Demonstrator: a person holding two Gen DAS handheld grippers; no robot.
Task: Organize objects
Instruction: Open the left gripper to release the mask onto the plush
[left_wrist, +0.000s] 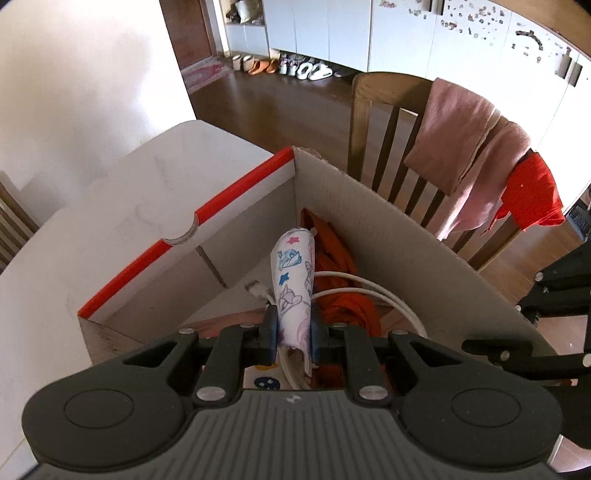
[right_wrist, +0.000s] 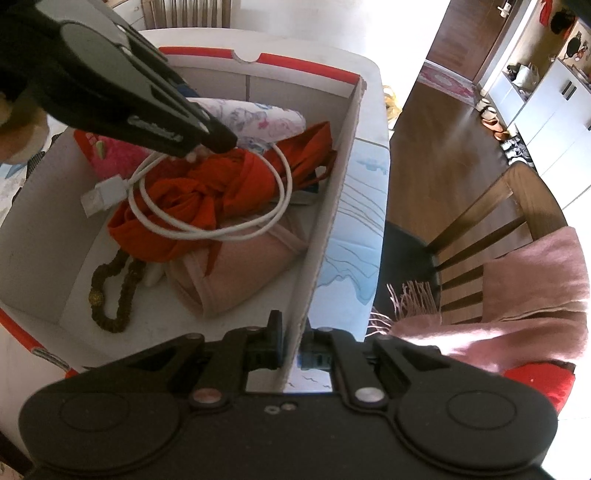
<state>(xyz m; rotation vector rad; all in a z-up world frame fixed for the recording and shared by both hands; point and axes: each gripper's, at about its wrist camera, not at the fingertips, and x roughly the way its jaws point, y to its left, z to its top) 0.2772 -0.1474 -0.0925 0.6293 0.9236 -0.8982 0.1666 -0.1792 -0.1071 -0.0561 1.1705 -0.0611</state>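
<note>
My left gripper (left_wrist: 291, 325) is shut on a rolled white cloth with cartoon prints (left_wrist: 293, 273), held just above the inside of an open cardboard box (left_wrist: 369, 206). From the right wrist view, the left gripper (right_wrist: 218, 142) reaches in from the upper left, with the printed cloth (right_wrist: 258, 114) beyond it. Inside the box lie an orange cloth (right_wrist: 207, 192), a coiled white cable (right_wrist: 221, 229), a folded pink cloth (right_wrist: 240, 266) and a string of brown beads (right_wrist: 114, 295). My right gripper (right_wrist: 293, 343) is shut on the box's side wall (right_wrist: 325, 221).
The box stands on a white table (left_wrist: 110, 206) with a pale blue patterned cover (right_wrist: 354, 229). A wooden chair (left_wrist: 373, 122) stands beyond the box, draped with a pink towel (left_wrist: 465, 147) and a red cloth (left_wrist: 532, 195). Shoes line the far cabinets.
</note>
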